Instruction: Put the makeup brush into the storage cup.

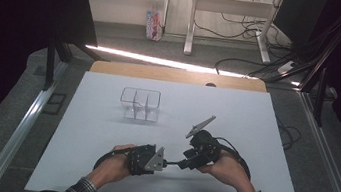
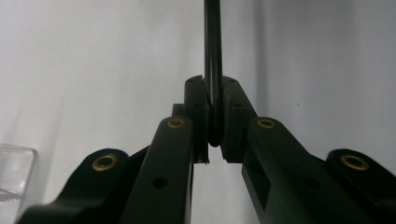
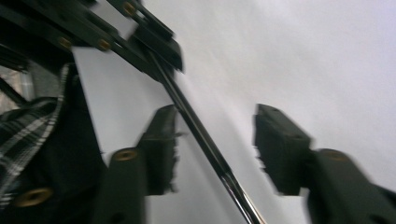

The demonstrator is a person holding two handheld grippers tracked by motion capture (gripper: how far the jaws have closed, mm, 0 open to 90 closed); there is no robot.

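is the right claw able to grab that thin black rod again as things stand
Probably yes: the thin black rod already runs between the right claw's open jaws, with nothing in between, while the left claw is shut on its other end.

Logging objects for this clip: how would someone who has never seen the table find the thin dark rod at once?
On the white table, look at the near edge, where two hands meet. The thin dark rod runs level between them, one end pinched in the left claw, the other between the right claw's open jaws. Unlike the clear divided container farther back, it is black, slender and held off the table.
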